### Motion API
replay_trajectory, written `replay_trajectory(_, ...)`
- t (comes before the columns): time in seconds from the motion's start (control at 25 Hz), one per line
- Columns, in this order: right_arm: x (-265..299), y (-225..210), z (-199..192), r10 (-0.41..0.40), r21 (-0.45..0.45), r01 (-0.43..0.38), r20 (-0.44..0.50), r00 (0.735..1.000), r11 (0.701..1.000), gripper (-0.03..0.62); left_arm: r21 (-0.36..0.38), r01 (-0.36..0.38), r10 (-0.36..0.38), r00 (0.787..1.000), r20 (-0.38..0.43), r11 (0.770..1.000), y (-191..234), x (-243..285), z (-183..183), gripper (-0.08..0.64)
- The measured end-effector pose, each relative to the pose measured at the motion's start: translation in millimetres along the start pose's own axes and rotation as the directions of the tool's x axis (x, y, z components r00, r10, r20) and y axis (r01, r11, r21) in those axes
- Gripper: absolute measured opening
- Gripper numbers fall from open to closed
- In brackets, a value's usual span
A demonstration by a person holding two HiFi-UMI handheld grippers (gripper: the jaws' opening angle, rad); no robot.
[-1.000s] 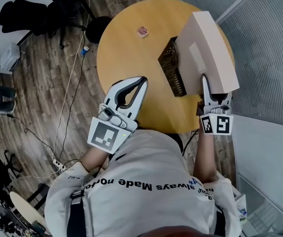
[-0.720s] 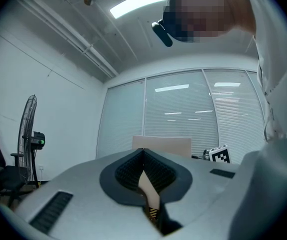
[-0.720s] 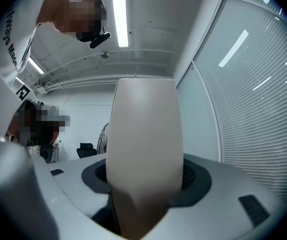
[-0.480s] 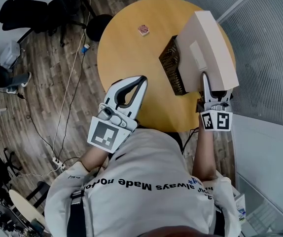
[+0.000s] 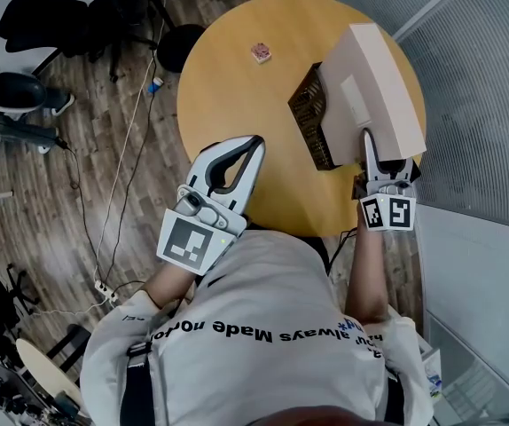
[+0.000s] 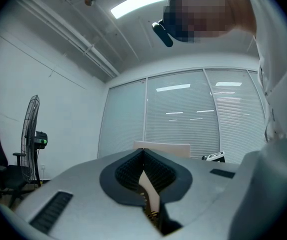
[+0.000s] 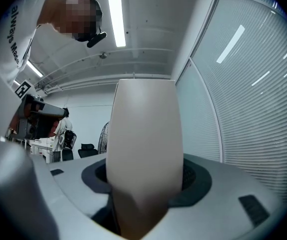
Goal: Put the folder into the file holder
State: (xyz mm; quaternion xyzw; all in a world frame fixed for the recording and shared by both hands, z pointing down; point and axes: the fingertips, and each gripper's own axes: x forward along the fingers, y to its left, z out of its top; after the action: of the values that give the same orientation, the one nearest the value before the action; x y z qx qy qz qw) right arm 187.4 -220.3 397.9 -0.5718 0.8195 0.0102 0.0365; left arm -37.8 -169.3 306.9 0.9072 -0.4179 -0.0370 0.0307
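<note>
One step is in hand: your right gripper [image 5: 383, 160] clamps the folder [image 5: 374, 87], tilted at three o'clock of the holder [image 5: 312, 118]. Next, align its lower edge over a slot and lower it. Left gripper [image 5: 253, 145] sits closed, empty.

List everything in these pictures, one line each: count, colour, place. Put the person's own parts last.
folder: one, beige, tilted over the table's right side, above the file holder
file holder: one, dark mesh, on the table beside the folder
small block: one, pinkish brown, far part of the table
table: one, round, light wood, centre
chairs: a few, black, floor at upper left
cables: several, light and dark, wooden floor at left
left gripper: one, white and grey, jaws together, empty, over the table's near edge
right gripper: one, white, clamped on the folder's near end
shirt: one, white with black lettering, bottom centre
</note>
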Motion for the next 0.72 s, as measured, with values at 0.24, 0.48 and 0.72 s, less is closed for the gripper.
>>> replay_trajectory(0.24, 0.3, -2.4, -7.8, -0.005, 0.015, 0.005, -0.001, 1.000, 1.000, 0.282, 0.002, -0.003, 0.003, 1.000, 0.003, 1.000, 1.6, -1.3, -0.5, 0.025)
replay_trajectory(0.48, 3.0, -4.2, -15.4, -0.011, 0.021, 0.011, -0.010, 1.000, 1.000, 0.282, -0.001, -0.004, 0.004, 1.000, 0.004, 1.000, 4.8, -2.6, -0.3, 0.025)
replay_trajectory(0.72, 1.3, -4.0, -21.0, -0.004, 0.041, 0.004, -0.010, 1.000, 0.999, 0.282, -0.002, -0.009, 0.009, 1.000, 0.007, 1.000, 6.5, -6.4, 1.0, 0.025)
